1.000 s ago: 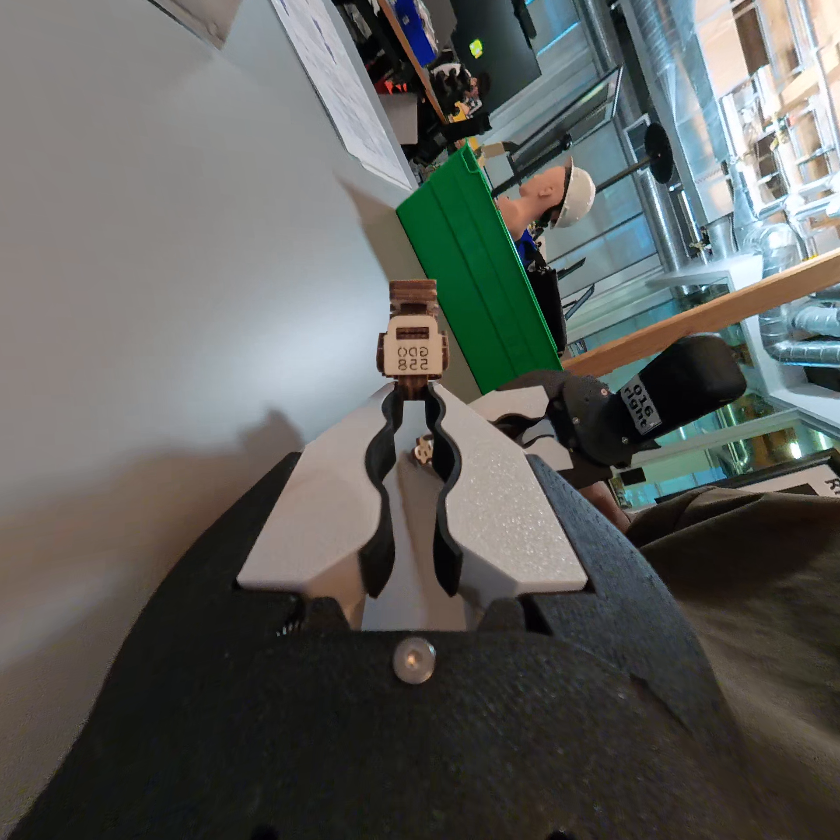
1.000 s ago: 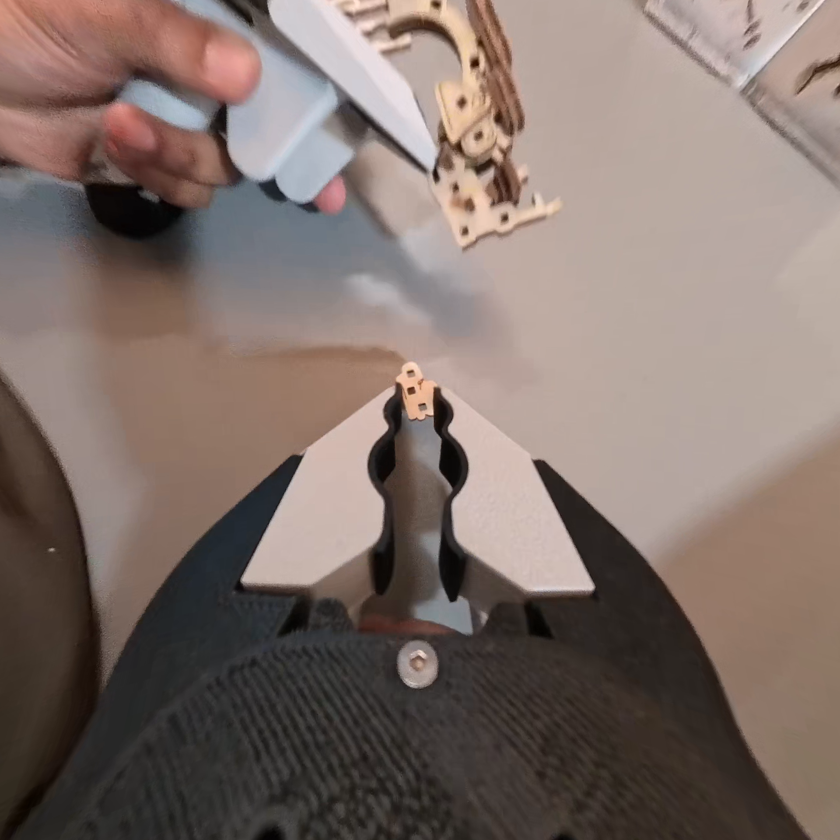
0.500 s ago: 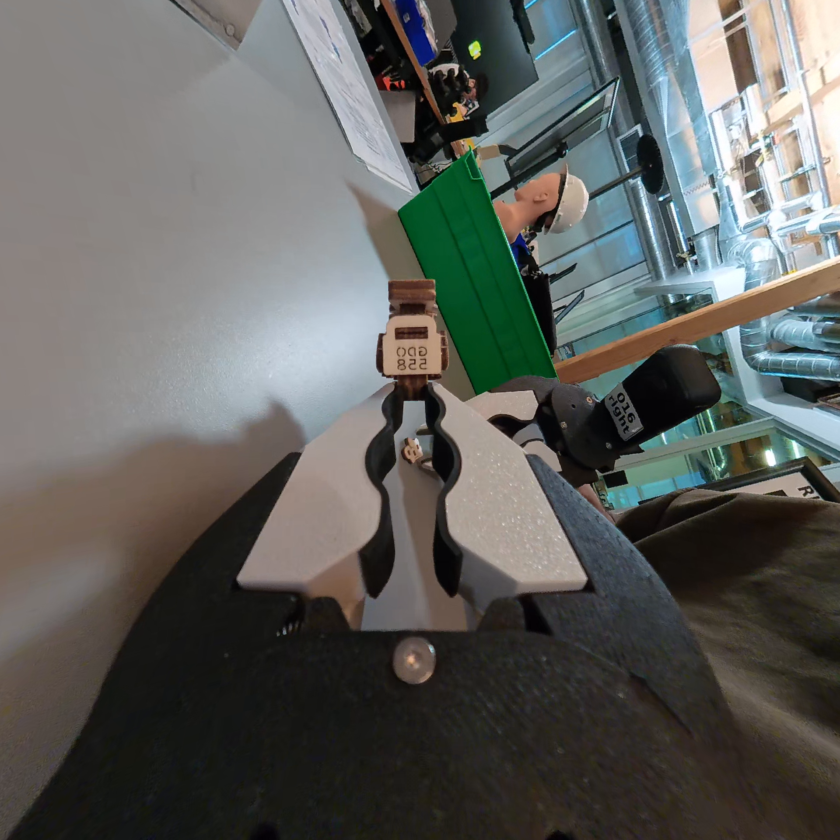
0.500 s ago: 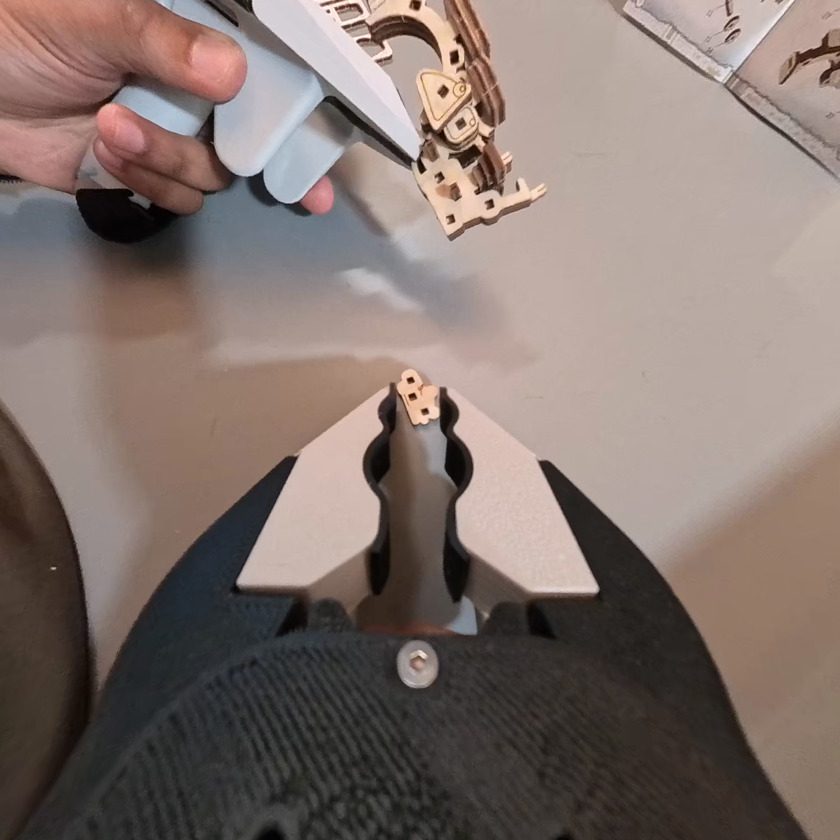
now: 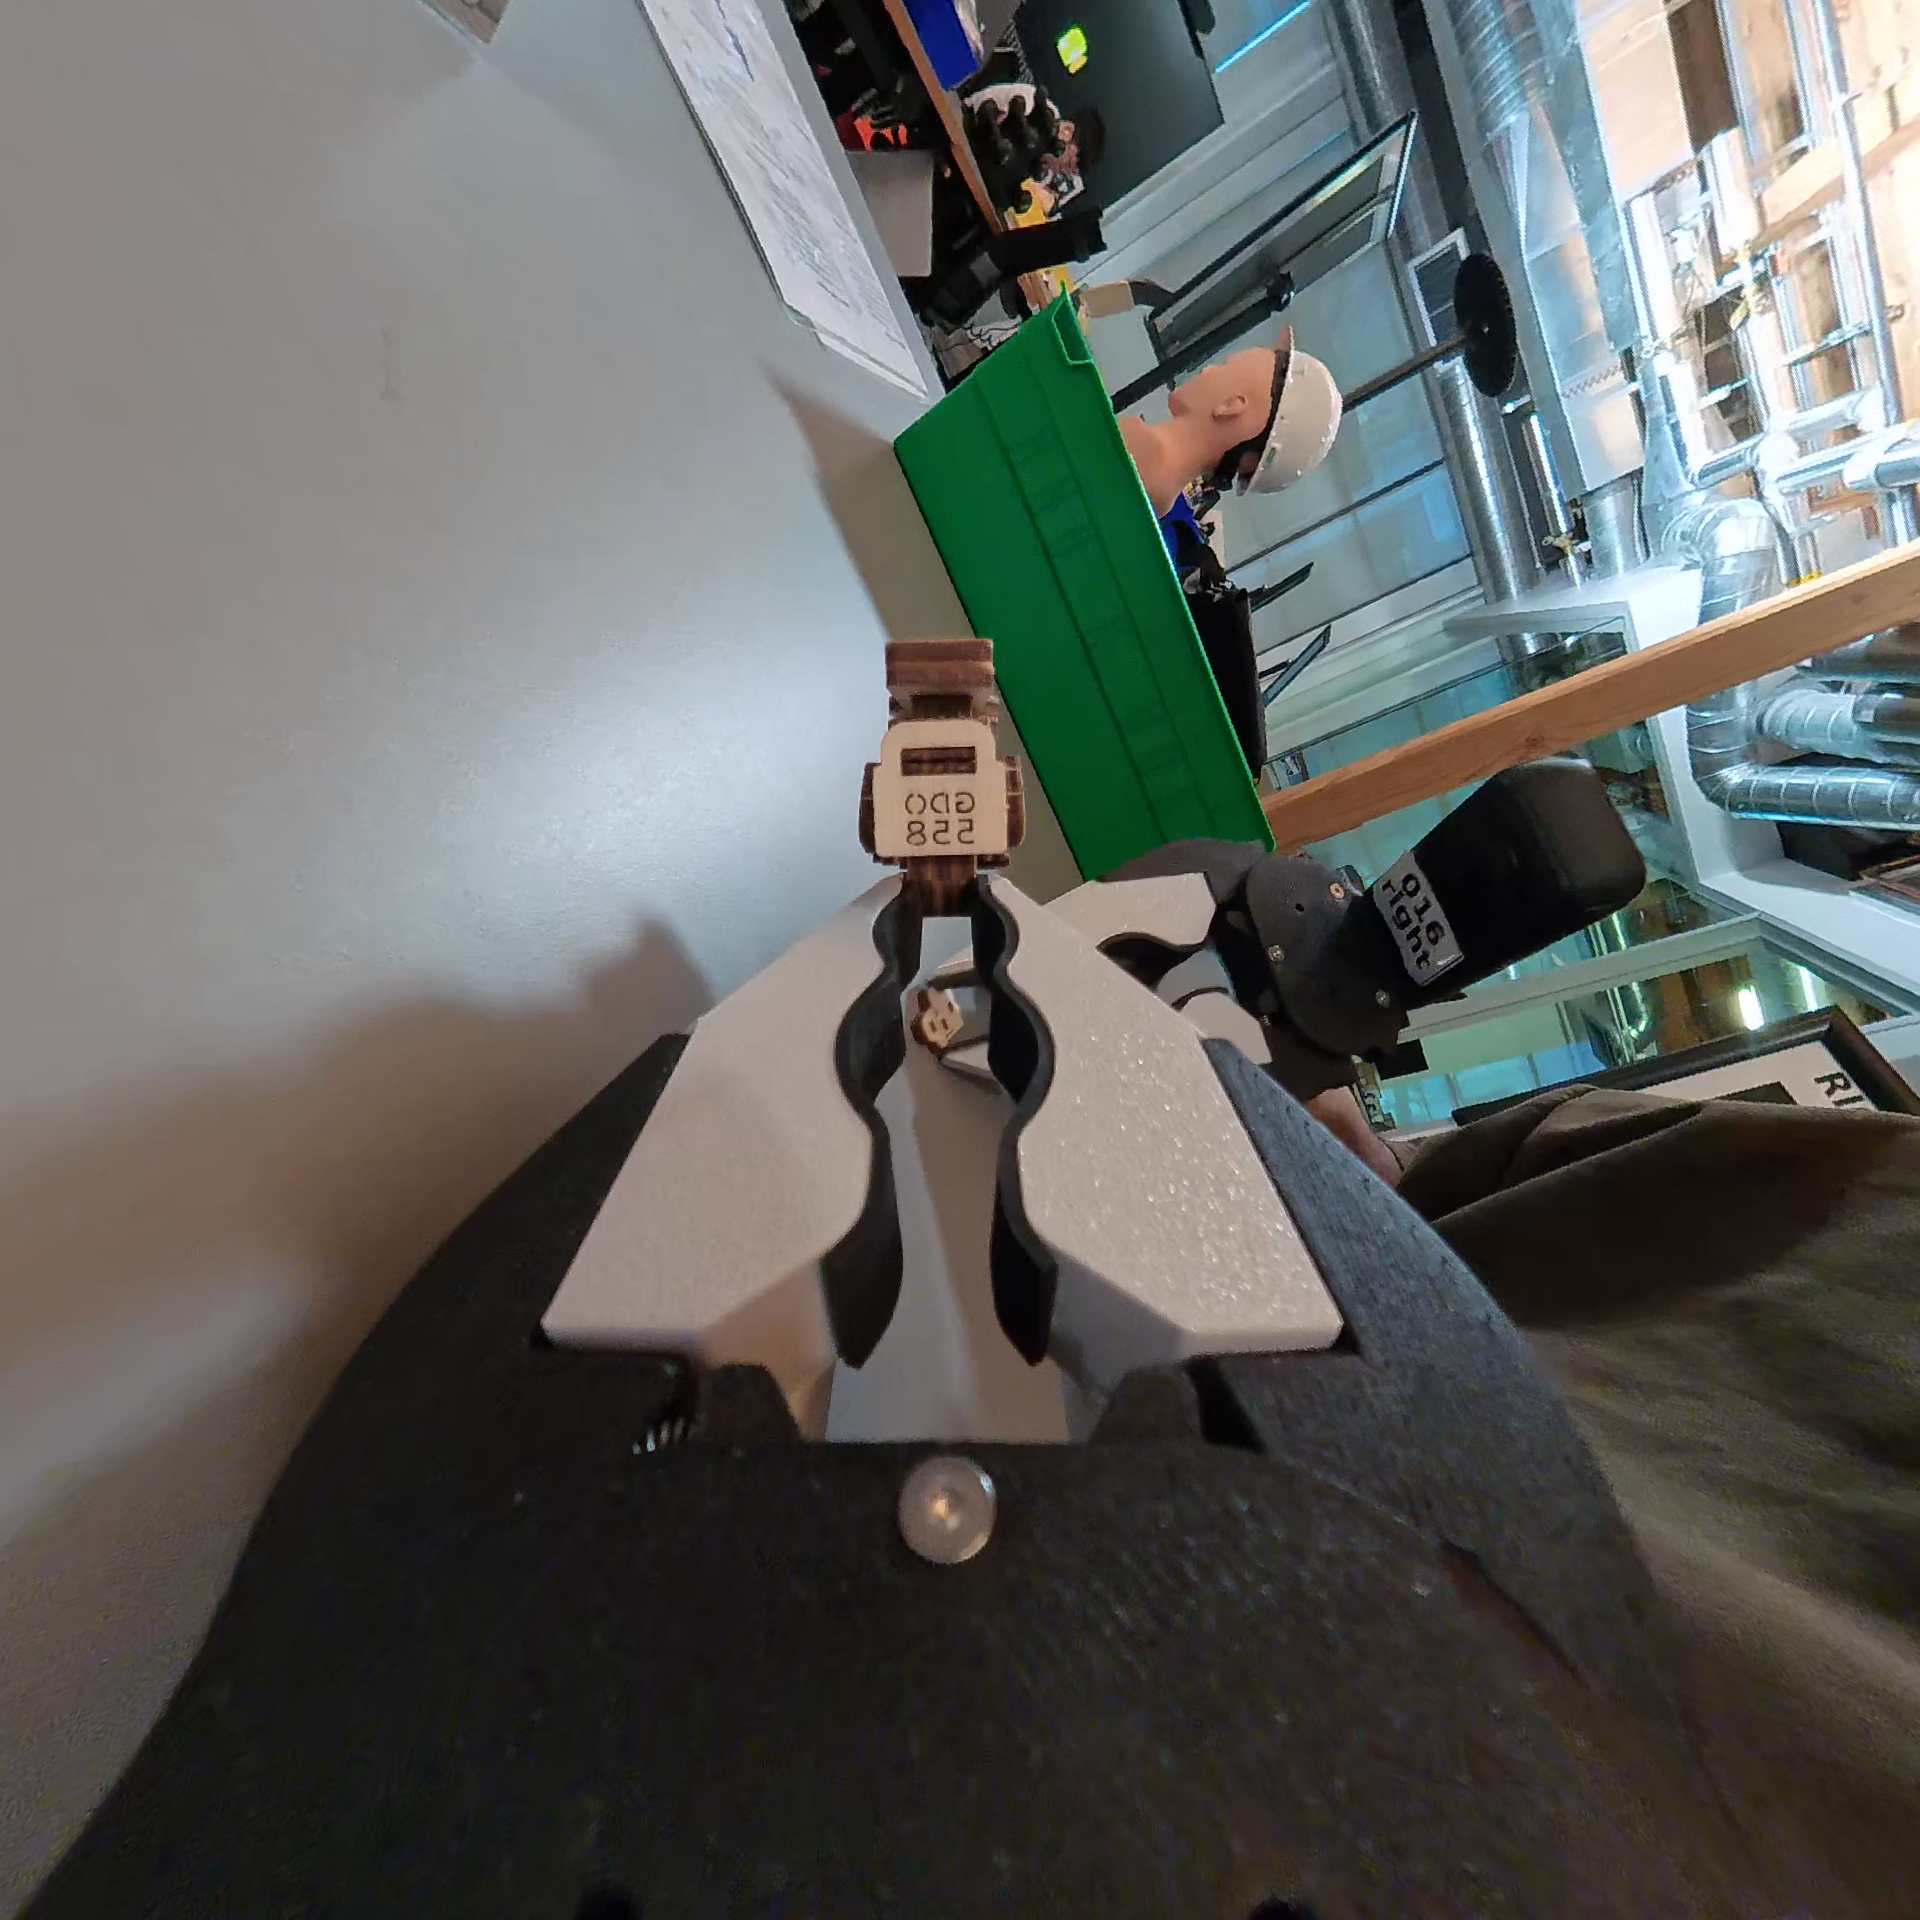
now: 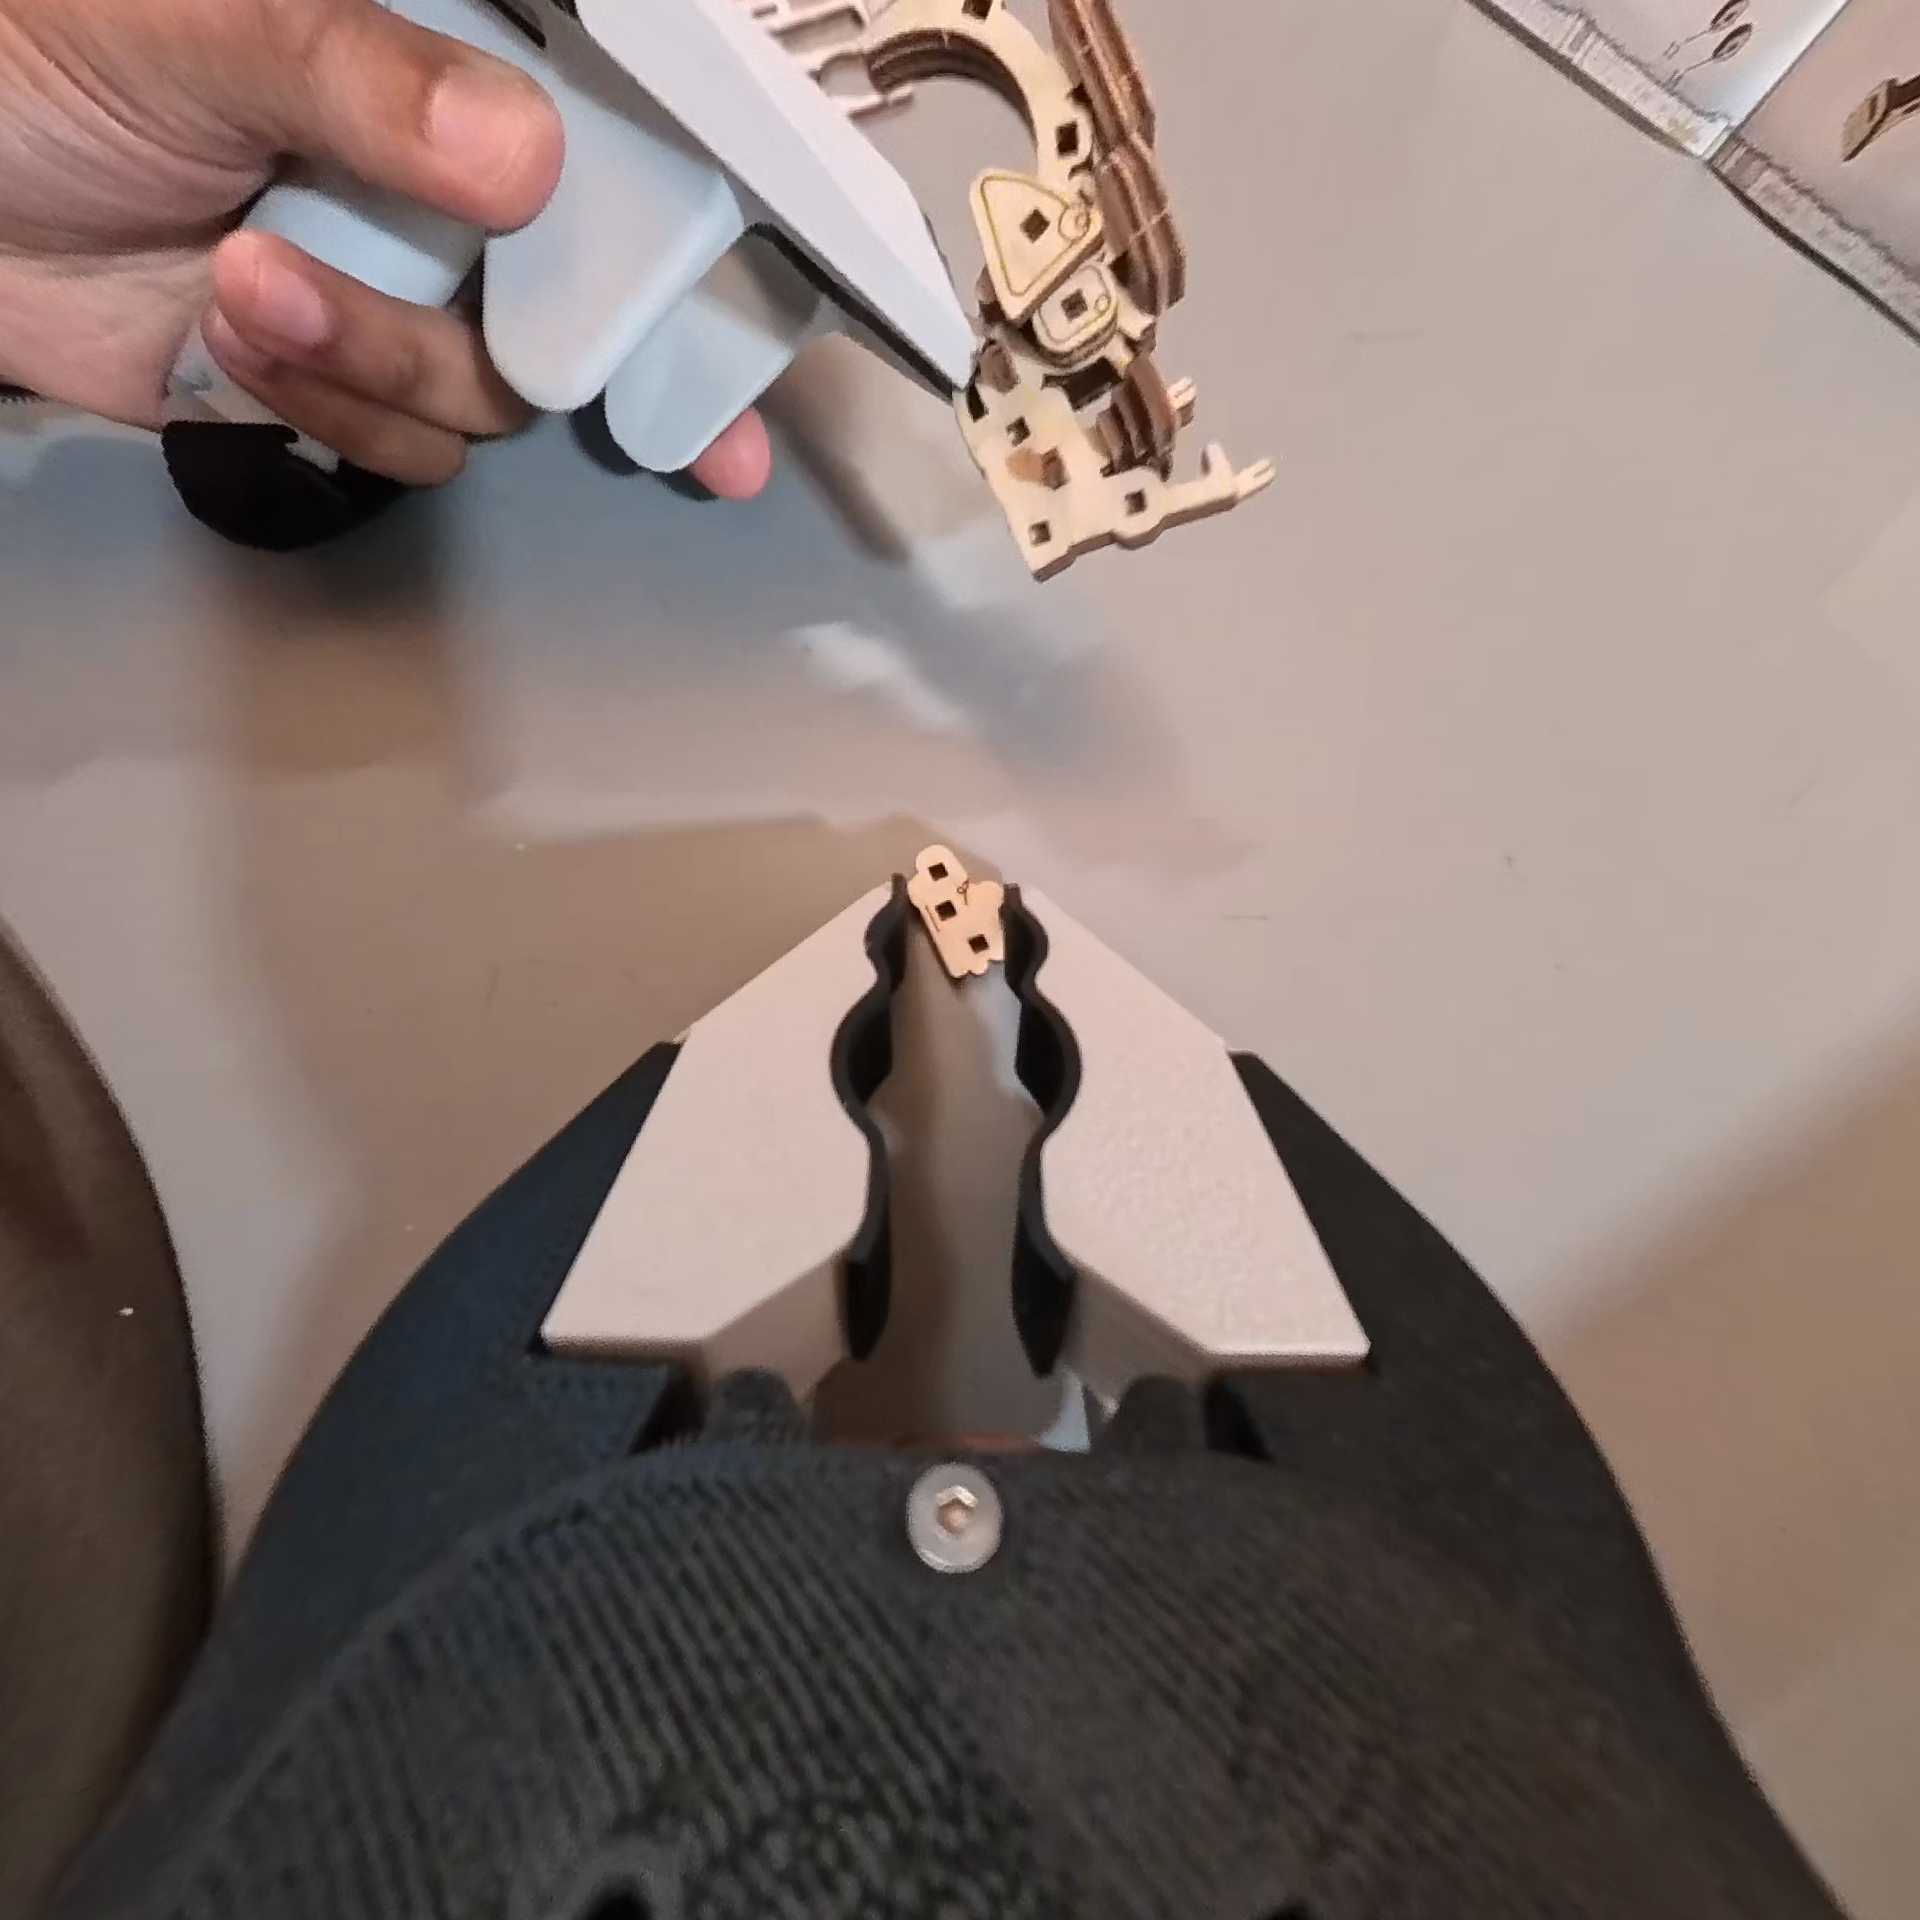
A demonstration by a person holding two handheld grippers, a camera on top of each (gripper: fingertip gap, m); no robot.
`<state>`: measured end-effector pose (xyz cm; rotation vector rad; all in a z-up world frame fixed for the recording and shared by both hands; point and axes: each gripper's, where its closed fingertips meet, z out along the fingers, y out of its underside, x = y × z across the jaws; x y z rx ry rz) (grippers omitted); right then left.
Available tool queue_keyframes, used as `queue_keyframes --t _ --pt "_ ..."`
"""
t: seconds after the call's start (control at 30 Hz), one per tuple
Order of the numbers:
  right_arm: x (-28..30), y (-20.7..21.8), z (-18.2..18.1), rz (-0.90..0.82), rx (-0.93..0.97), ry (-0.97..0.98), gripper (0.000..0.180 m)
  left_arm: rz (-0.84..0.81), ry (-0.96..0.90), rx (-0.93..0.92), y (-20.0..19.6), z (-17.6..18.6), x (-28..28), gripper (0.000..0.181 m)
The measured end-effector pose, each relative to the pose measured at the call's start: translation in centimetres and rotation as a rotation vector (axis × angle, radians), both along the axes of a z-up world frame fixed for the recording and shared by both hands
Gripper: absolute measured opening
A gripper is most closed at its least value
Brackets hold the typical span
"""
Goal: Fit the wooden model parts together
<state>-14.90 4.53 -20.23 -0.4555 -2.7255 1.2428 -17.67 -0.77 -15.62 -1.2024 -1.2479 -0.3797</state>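
- Right now the small flat plywood piece point(image 6: 958, 925), pale, laser-cut and pierced with square holes, sits pinched at the very tips of the right gripper point(image 6: 954, 914), whose jaws are closed down to a narrow gap on it; its long axis tilts up and to the left.
- Ahead of it and to the upper right, well apart, hangs the partly built wooden model point(image 6: 1081, 301), a layered curved assembly with dark burnt edges and matching square holes, held above the grey tabletop point(image 6: 1455, 831).
- That model point(image 5: 940, 774) is clamped by a thin lower stem in the nearly closed left gripper point(image 5: 940, 909), with a hand point(image 6: 208, 187) on the handle.
- Judging by this, the right gripper carries the piece across while the left steadies the model.
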Motion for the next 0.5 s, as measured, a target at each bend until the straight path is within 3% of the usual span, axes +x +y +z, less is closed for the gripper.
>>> queue_keyframes --t 0.23,0.5 --pt "-0.4 -0.8 4.7 0.0 -0.19 0.131 0.017 -0.04 -0.001 -0.009 1.2 -0.1 0.6 0.007" --pt "-0.6 -1.1 6.9 -0.011 -0.199 0.324 0.016 -0.057 -0.024 0.07 3.8 0.5 1.9 0.007"
